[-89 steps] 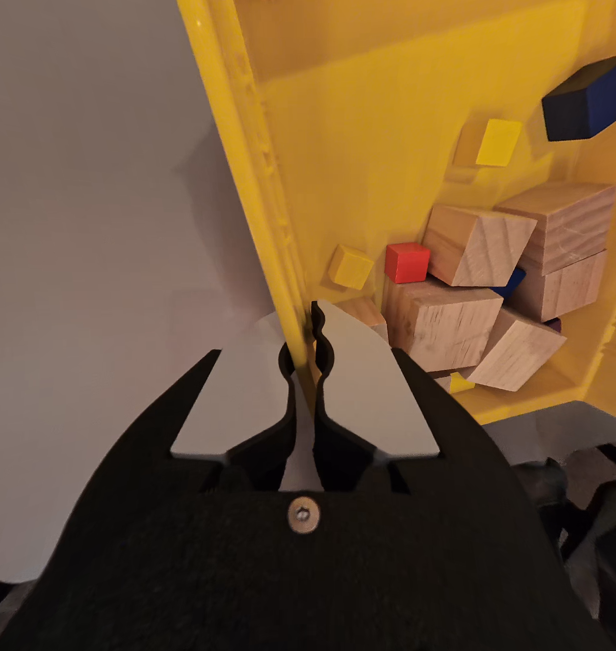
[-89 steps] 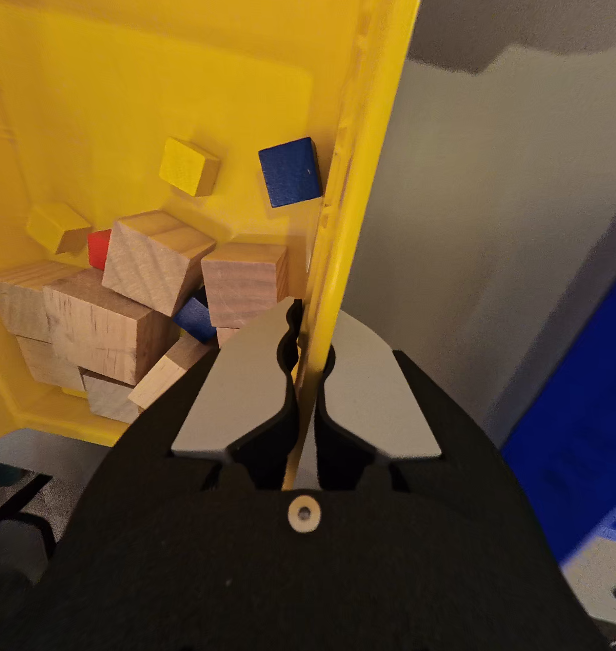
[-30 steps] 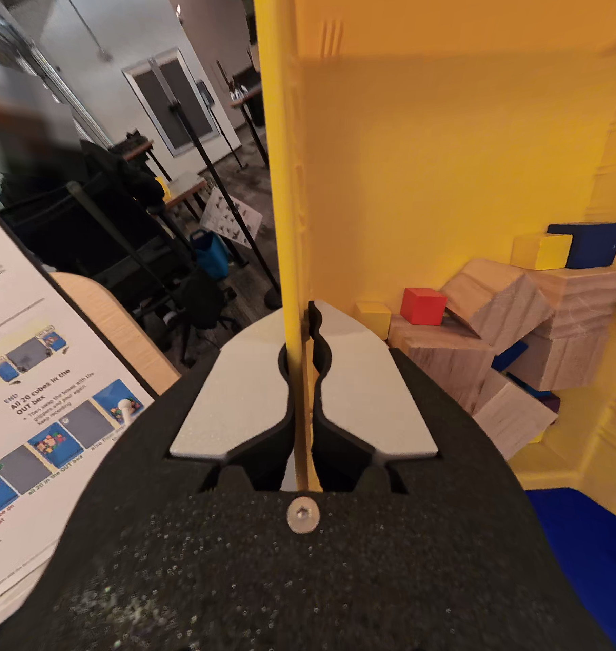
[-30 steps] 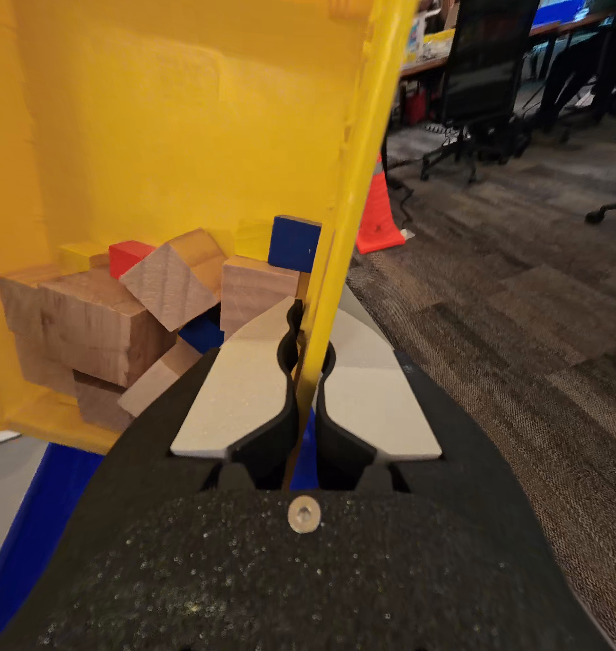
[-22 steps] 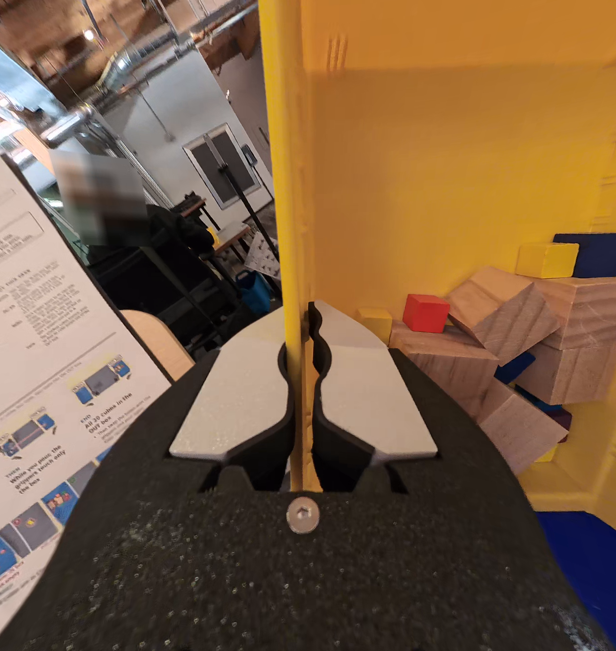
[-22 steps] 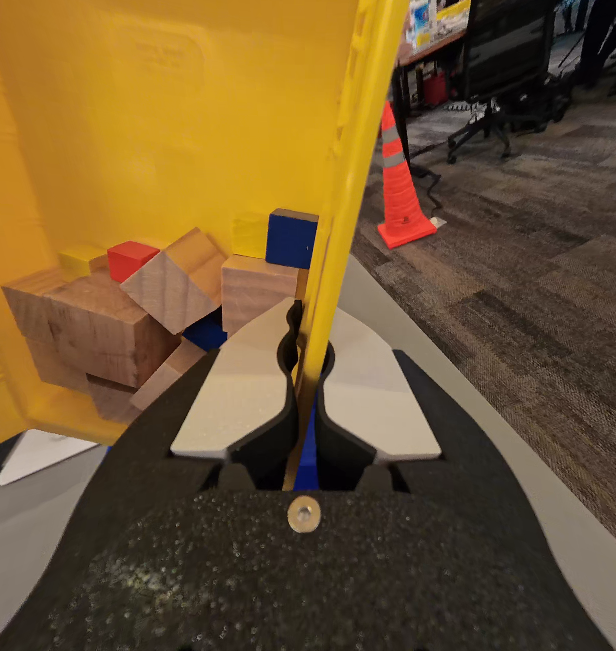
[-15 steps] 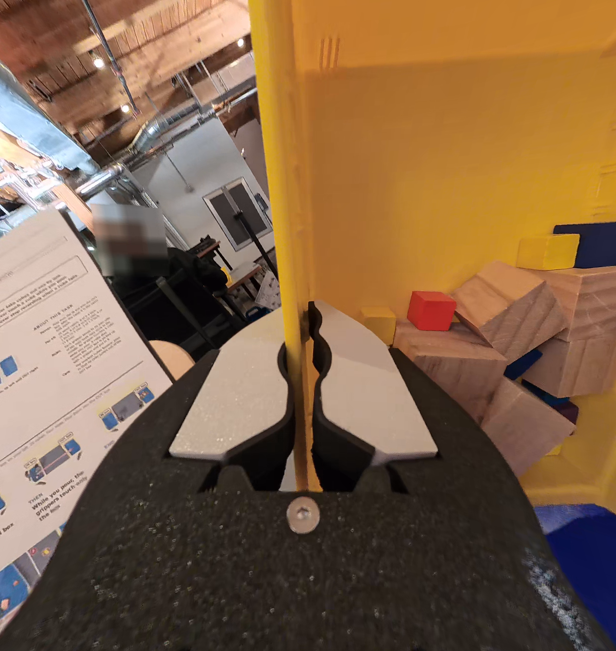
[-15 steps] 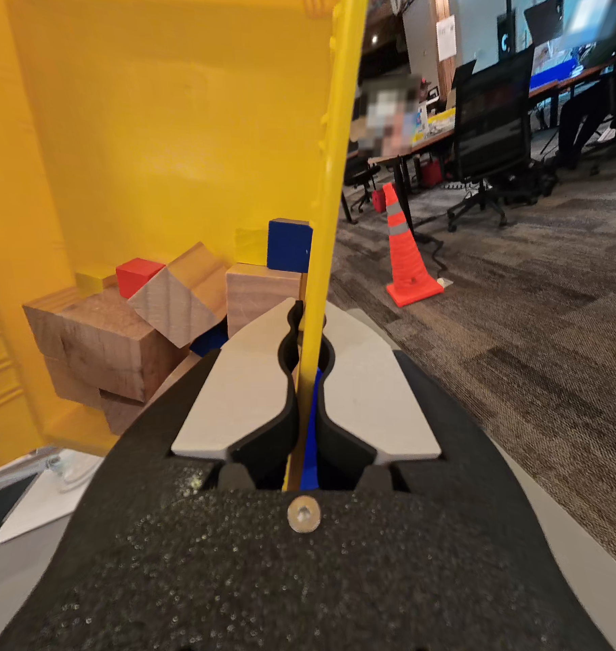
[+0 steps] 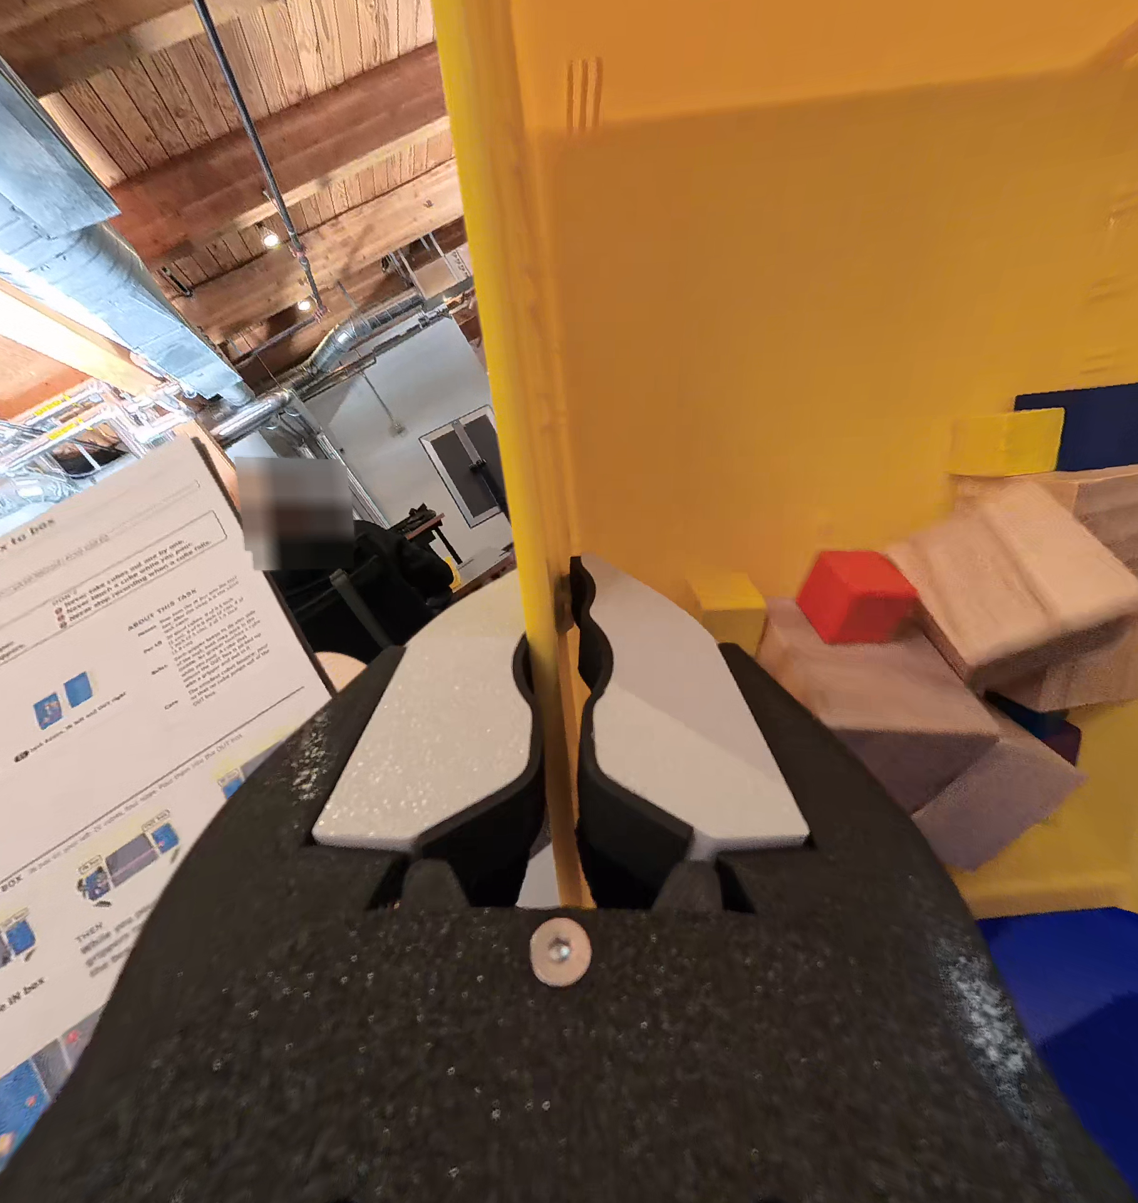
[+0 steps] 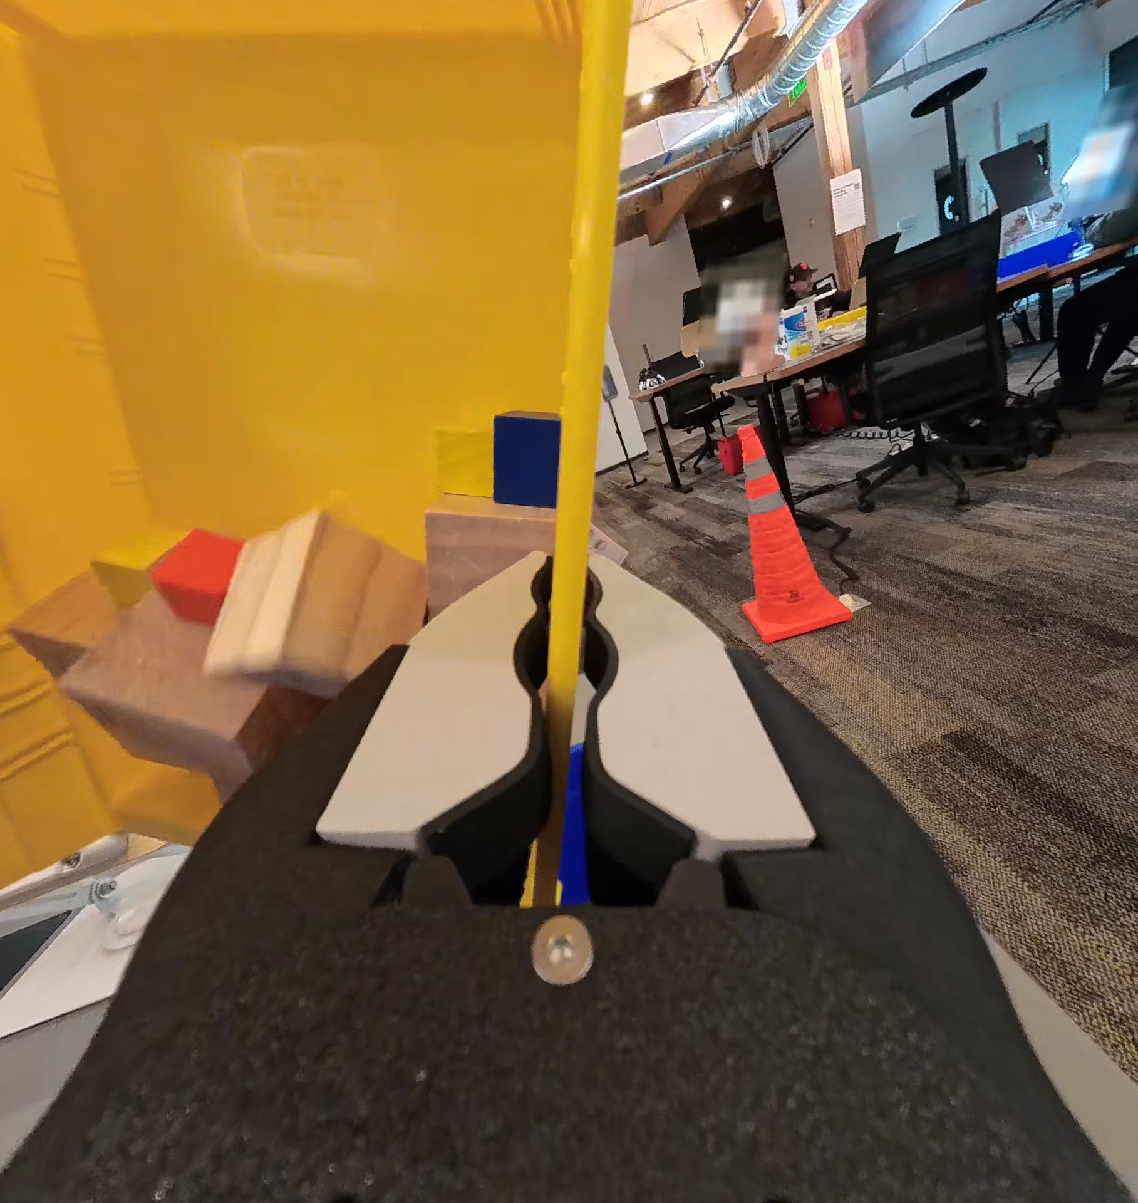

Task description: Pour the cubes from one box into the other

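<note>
blurred wooden cube [image 9: 1021, 589], blue box [image 9: 1086, 1015] cut off

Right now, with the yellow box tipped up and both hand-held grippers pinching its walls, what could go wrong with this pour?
1. The wooden cubes look blurred, probably sliding as a pile; they could tumble out together and bounce past the blue box, only partly visible below.
2. The left hand-held gripper and right hand-held gripper each clamp only a thin wall of the yellow box; shifting weight might twist it loose.
</note>
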Motion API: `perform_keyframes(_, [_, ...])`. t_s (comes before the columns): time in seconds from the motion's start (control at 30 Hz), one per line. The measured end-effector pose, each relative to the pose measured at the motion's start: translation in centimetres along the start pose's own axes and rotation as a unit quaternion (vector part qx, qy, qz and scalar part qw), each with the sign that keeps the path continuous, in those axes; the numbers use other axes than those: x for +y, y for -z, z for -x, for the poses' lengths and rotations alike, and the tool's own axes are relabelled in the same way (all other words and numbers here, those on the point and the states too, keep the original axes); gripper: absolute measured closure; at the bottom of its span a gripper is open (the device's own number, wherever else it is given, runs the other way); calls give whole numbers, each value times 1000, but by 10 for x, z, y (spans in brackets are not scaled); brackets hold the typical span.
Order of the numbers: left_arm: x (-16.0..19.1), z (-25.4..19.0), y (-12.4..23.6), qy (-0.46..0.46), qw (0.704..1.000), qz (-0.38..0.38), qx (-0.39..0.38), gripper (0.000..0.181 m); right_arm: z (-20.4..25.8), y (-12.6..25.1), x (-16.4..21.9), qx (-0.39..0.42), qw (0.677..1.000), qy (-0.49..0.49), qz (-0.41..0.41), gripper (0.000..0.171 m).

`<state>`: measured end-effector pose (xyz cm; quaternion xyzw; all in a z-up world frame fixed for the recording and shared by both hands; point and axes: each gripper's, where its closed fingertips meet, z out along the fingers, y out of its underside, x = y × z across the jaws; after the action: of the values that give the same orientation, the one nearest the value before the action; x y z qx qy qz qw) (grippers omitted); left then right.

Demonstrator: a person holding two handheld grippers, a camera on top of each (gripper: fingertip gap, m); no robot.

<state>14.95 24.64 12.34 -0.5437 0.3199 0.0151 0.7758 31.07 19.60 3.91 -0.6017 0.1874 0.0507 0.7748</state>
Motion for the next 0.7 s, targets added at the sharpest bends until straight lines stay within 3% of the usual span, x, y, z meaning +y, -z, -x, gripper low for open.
perform_keyframes(0.3, [9, 1, -4, -15, 1000, 19, 3, 177, 0, -11, 18, -20, 997, -5, 70, 166])
perform_keyframes(0.7, [1, 9, -7, -20, 999, 46, 14, 177, 8, -7, -2, -22, 998, 22, 50, 165])
